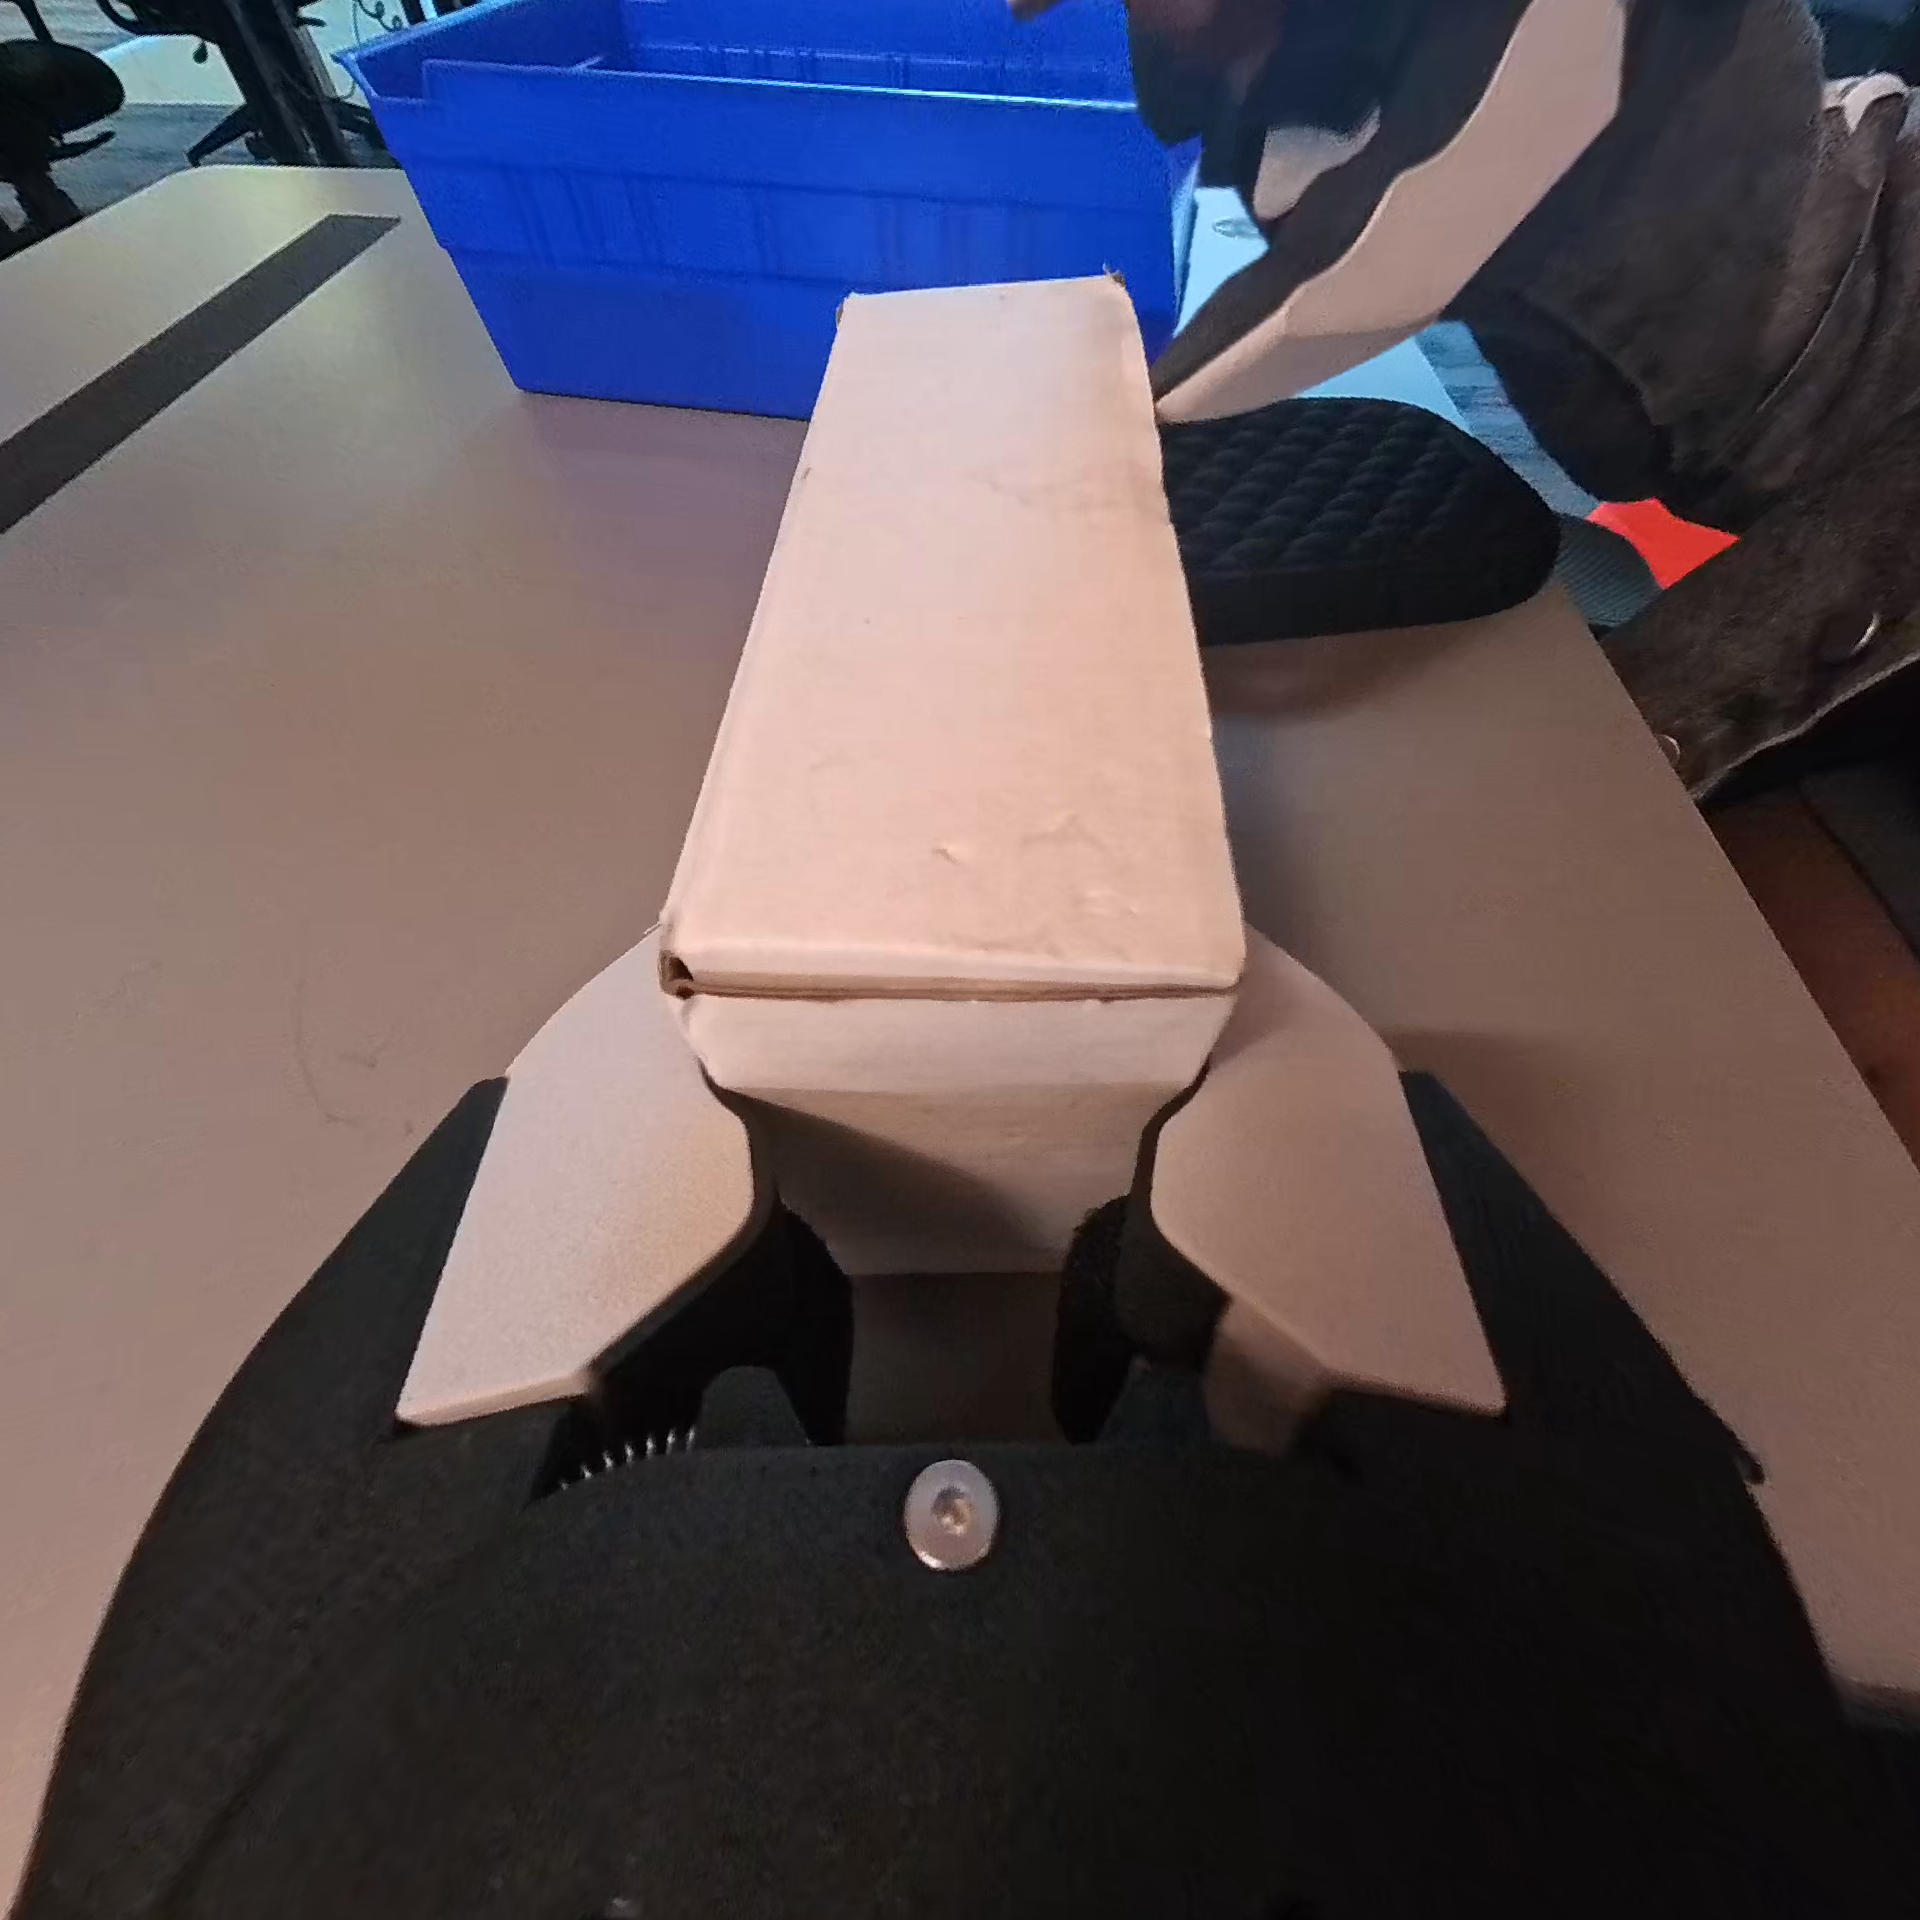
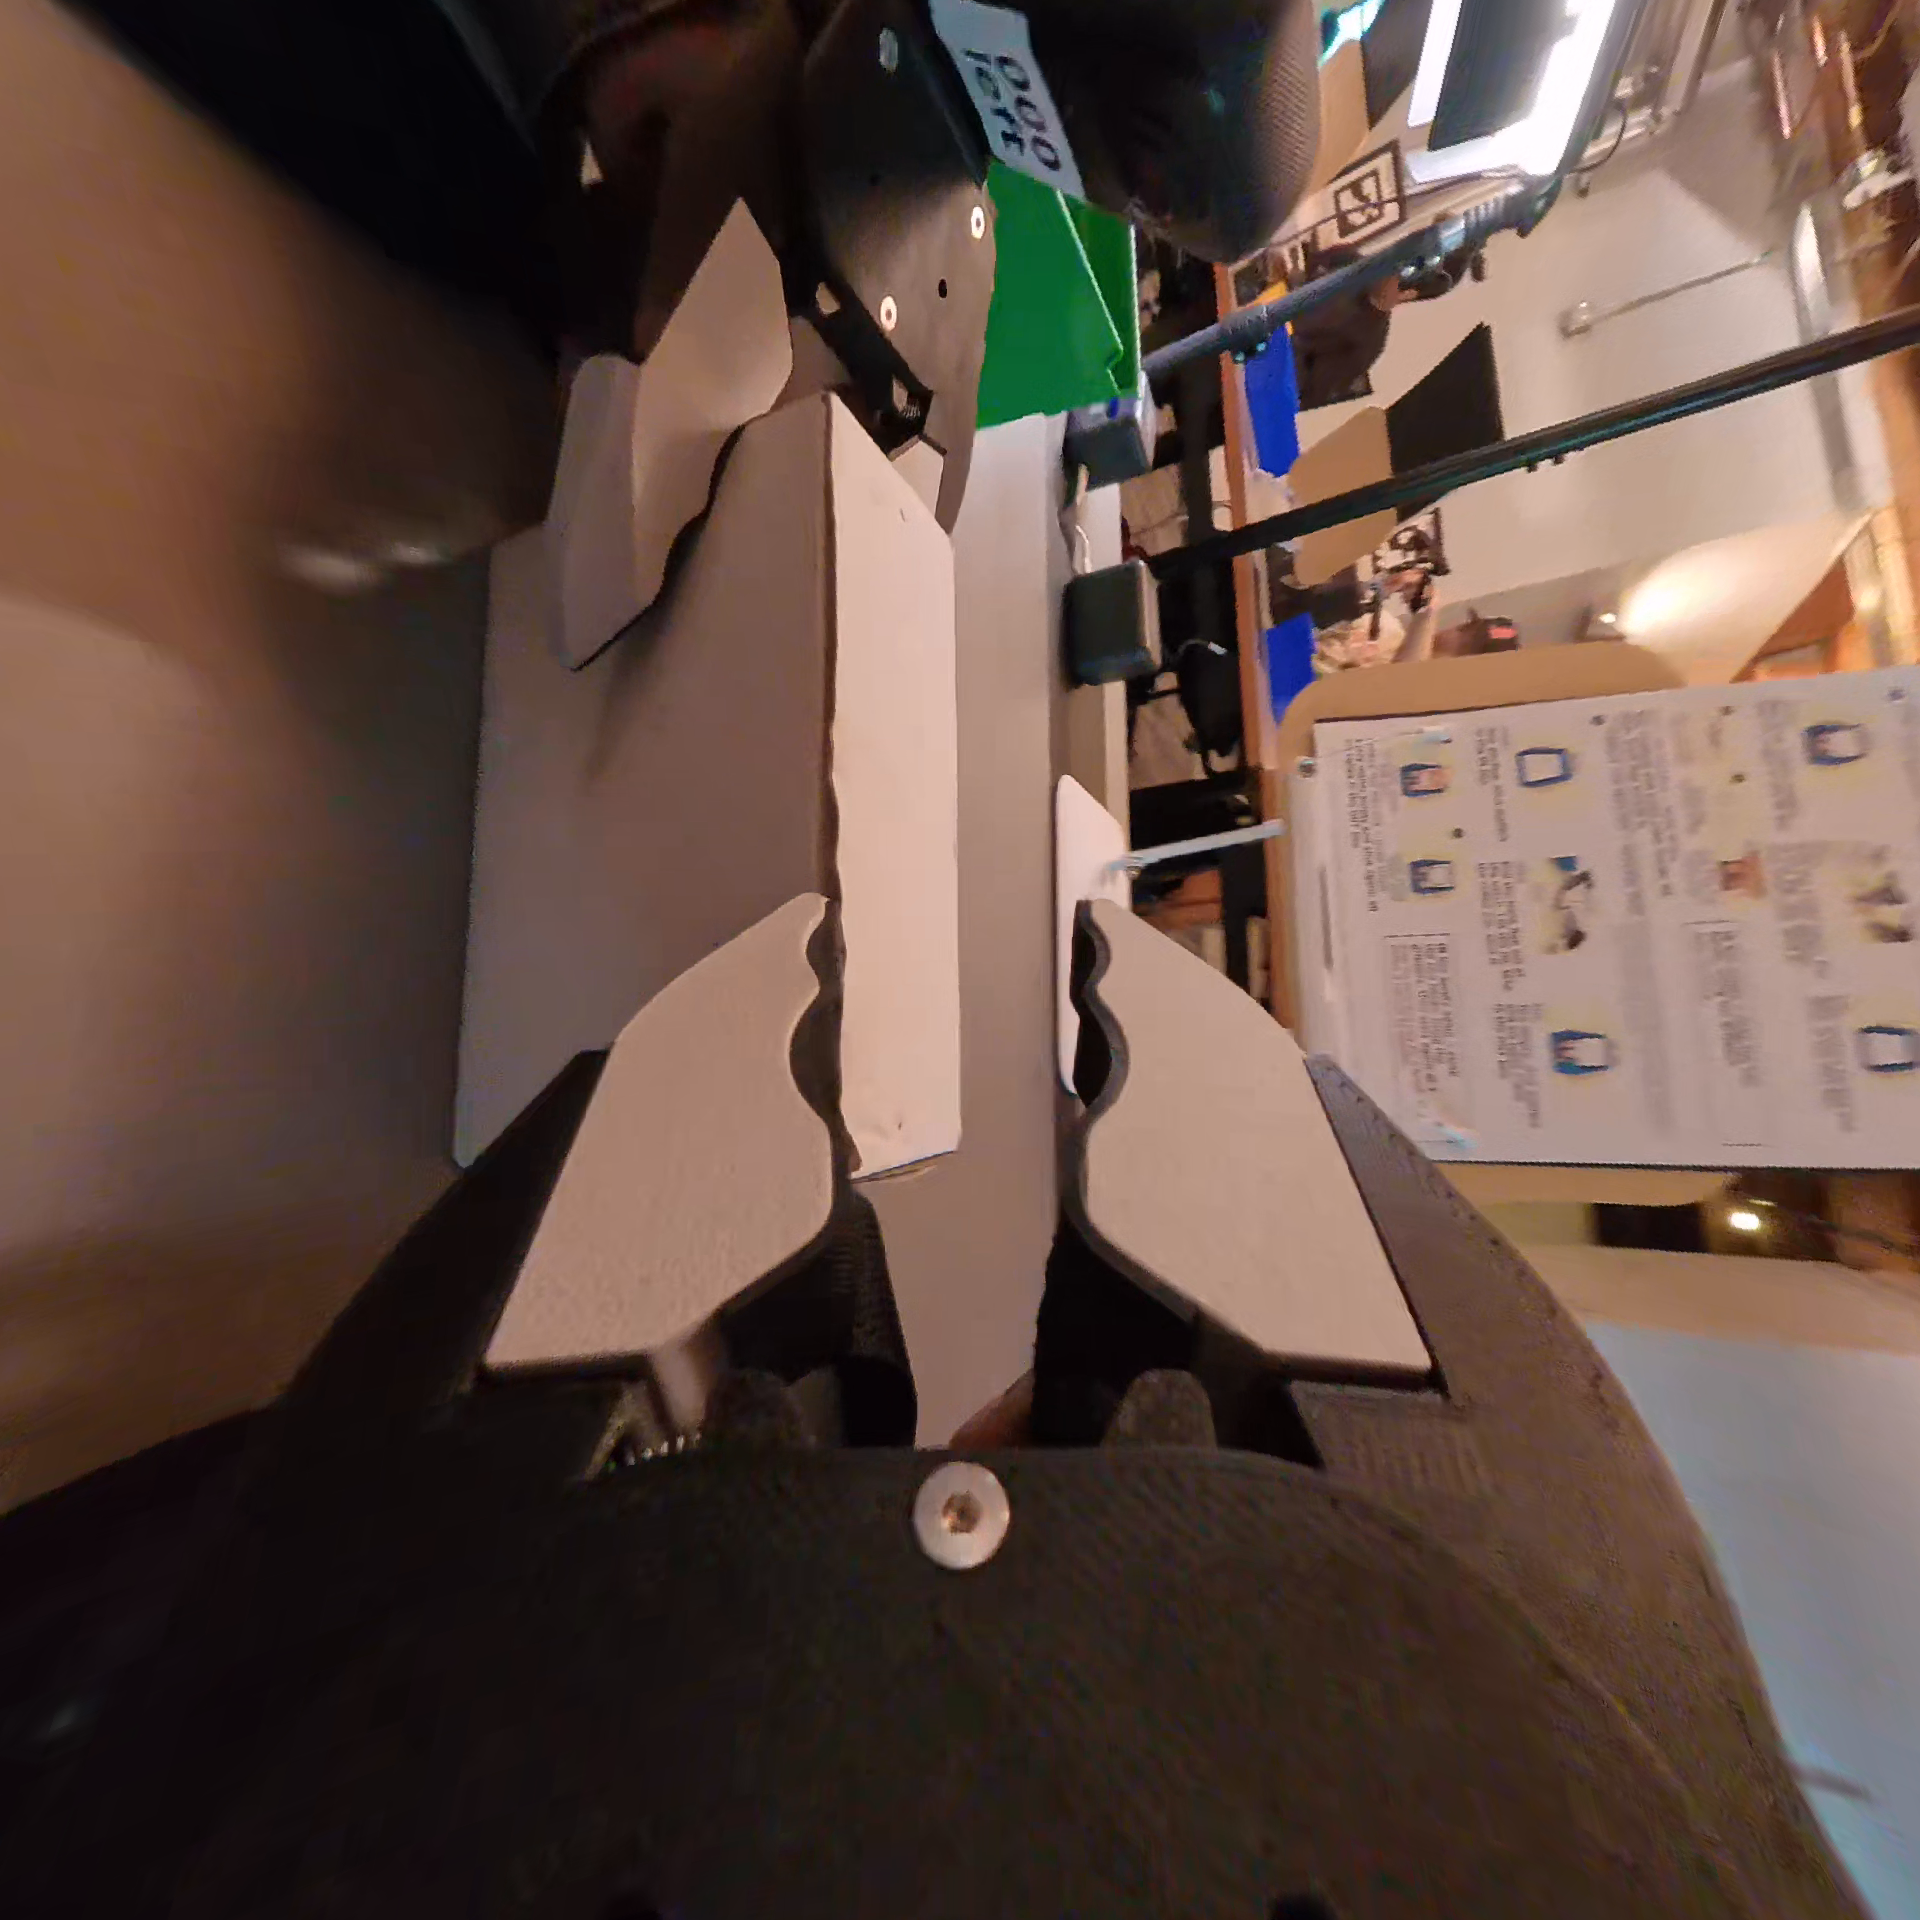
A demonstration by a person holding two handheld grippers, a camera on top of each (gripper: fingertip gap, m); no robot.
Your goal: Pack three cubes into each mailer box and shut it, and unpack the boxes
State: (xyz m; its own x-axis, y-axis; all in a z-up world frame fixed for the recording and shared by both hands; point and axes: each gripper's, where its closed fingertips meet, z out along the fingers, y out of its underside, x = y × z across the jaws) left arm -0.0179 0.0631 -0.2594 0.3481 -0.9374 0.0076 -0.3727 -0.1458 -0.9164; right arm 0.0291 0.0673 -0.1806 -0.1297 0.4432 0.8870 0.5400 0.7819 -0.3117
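Item: long, narrow white cardboard mailer box (image 1: 961, 665), lid closed, its contents hidden. In the left wrist view it is clamped at its near end between the two white fingers of the left gripper (image 1: 956, 1049); the fingertips are partly covered by the box's flared end. The long axis runs straight away from this gripper toward a blue plastic bin (image 1: 769, 208), whose interior is cut off at the frame's top. The box is seen above a grey tabletop (image 1: 312, 727); contact with it cannot be judged.

The right gripper (image 2: 951, 925) is seen with jaws parted, nothing between them; its left finger lies against the box's long edge. In its rotated view the box (image 2: 727, 779) extends lengthwise away. The far background is blurred.
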